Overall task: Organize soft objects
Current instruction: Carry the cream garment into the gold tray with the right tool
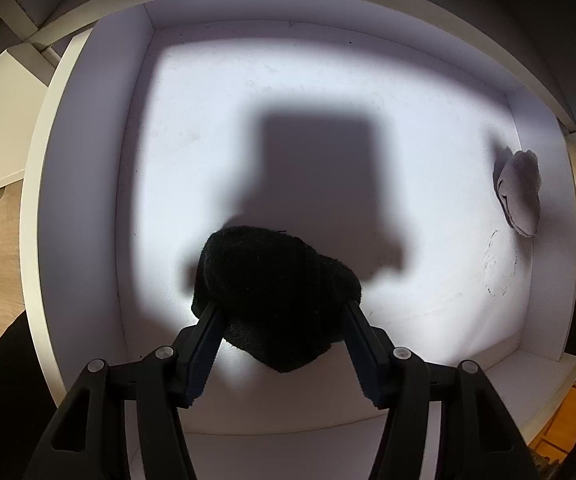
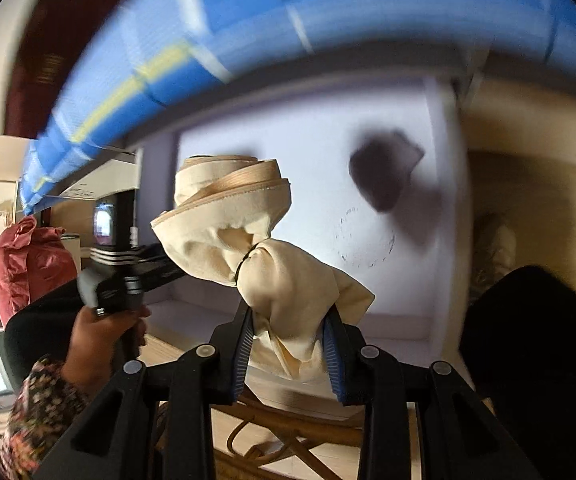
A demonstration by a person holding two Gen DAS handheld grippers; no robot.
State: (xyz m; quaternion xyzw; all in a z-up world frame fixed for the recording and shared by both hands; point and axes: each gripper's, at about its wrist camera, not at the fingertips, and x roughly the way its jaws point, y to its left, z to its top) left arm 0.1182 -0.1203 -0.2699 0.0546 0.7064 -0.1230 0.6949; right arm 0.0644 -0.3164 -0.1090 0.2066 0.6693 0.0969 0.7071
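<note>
Drawer (image 1: pixel 87 184) work needs both loads kept low and apart: left gripper (image 1: pixel 283 312) clamps the black bundle (image 1: pixel 275 280) above the floor, right gripper (image 2: pixel 290 336) pinches the cream bundle (image 2: pixel 255 248) over the front edge, grey bundle (image 1: pixel 520 192) against the side wall.

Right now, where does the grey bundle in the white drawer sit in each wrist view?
Left wrist: the grey bundle is at the far right, against the drawer's right wall.
Right wrist: it is blurred and darker, upper right of centre, on the drawer floor.
Shared landmark: the ring-shaped scuff mark just below it.
</note>
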